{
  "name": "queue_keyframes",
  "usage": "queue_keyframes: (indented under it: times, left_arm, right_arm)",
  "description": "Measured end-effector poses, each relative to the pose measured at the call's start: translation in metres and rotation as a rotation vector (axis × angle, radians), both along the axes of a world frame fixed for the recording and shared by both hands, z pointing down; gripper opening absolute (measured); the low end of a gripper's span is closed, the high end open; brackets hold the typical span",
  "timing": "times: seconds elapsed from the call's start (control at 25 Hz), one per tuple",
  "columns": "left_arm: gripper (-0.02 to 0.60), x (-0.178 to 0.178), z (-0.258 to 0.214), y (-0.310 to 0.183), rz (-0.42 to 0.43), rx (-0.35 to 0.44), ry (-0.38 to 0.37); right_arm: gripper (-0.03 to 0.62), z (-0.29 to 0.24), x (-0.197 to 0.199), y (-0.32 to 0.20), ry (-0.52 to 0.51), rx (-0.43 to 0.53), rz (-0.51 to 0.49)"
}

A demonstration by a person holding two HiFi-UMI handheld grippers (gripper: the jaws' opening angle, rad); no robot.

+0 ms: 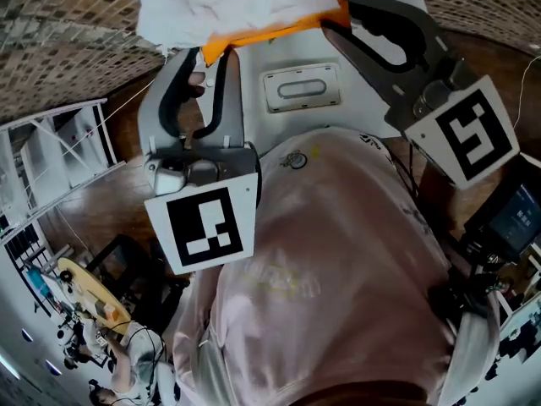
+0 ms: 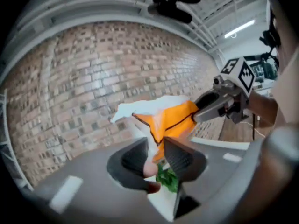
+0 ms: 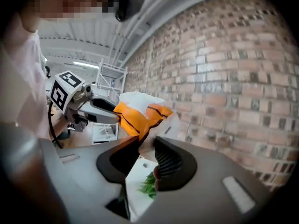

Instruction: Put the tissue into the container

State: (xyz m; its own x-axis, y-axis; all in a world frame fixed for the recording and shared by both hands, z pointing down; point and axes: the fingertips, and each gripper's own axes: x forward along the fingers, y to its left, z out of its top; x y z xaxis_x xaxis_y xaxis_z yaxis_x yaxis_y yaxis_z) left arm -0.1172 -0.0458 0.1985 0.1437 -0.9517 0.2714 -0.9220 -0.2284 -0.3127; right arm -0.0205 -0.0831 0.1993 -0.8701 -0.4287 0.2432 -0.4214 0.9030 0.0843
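Note:
A tissue pack, white with an orange wrapper edged in black, hangs in the air between my two grippers. My left gripper is shut on the wrapper's lower left corner, seen between its pads in the left gripper view. My right gripper is shut on the wrapper's other end. The orange wrapper stretches between them, with white bulging above it. Below the pack lies a white container with a slotted lid.
A brick-patterned surface fills the background. A white metal rack stands at the left. The person's pink shirt fills the lower head view. A screen and cables sit at the right. Green leafy print shows beneath the jaws.

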Motion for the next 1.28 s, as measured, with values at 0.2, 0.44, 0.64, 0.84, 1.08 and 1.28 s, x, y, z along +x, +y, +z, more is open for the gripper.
queue_keyframes:
  times: [0.2,0.44,0.64,0.84,1.08,1.28]
  left_arm:
    - [0.115,0.005,-0.041,0.013,0.076,0.134,0.015]
    - [0.109,-0.003,0.099,-0.007,0.038,-0.221,0.076]
    - [0.106,0.014,0.244,0.005,0.069,-0.553,0.094]
    - [0.104,0.032,0.351,0.036,0.111,-0.797,0.133]
    - [0.103,0.041,0.388,0.055,0.161,-0.934,0.127]
    - [0.104,0.04,0.415,0.064,0.162,-1.056,0.021]
  right_arm:
    - [0.104,-0.035,0.008,0.011,0.022,0.172,-0.065]
    - [0.104,0.084,0.01,0.004,0.204,-0.085,0.002]
    - [0.104,0.236,0.024,0.023,0.383,-0.35,0.042]
    - [0.104,0.34,0.037,0.054,0.531,-0.547,-0.003]
    - [0.104,0.399,0.044,0.073,0.61,-0.65,-0.042]
    - [0.11,0.419,0.043,0.075,0.678,-0.655,-0.07]
